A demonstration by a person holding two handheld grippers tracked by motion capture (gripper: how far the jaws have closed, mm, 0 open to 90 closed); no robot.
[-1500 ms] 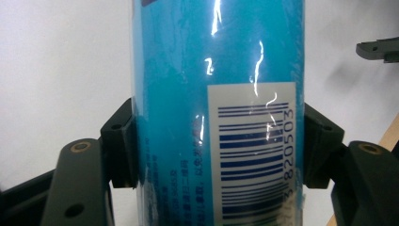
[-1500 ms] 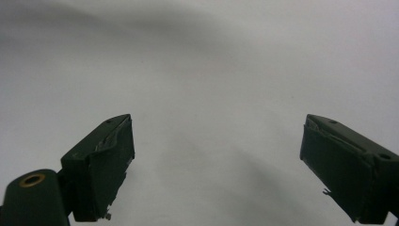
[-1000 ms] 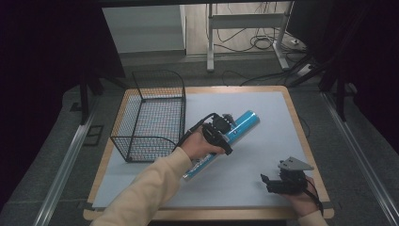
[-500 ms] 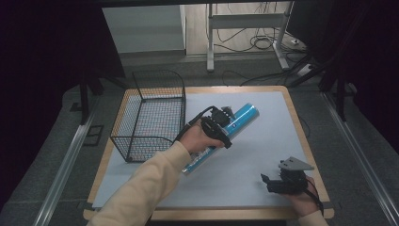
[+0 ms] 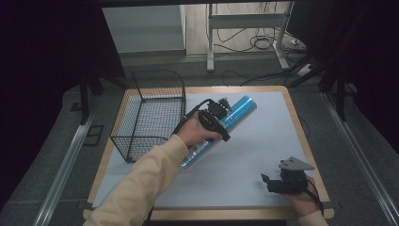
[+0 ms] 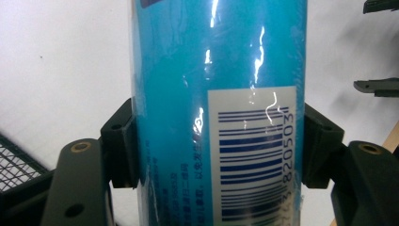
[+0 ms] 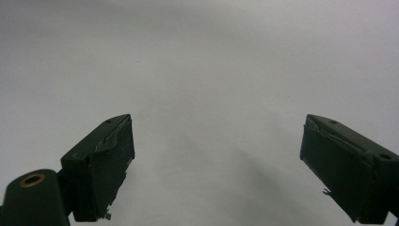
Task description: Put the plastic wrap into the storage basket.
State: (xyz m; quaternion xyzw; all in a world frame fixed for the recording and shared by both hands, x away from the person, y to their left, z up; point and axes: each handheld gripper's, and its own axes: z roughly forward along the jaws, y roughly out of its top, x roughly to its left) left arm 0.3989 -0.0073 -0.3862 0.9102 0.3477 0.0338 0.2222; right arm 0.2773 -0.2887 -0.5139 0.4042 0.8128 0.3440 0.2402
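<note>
While clamped crosswise in left gripper, blue tube lies diagonal, near end low, just right of wire basket; right gripper open, empty, farther.

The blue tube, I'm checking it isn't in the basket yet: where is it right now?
In the high view the blue tube lies slantwise mid-table, clamped in the left gripper, just right of the wire basket and outside it.

Cream sleeve, black hand-held gripper (brass screws), trailing black cable
</note>
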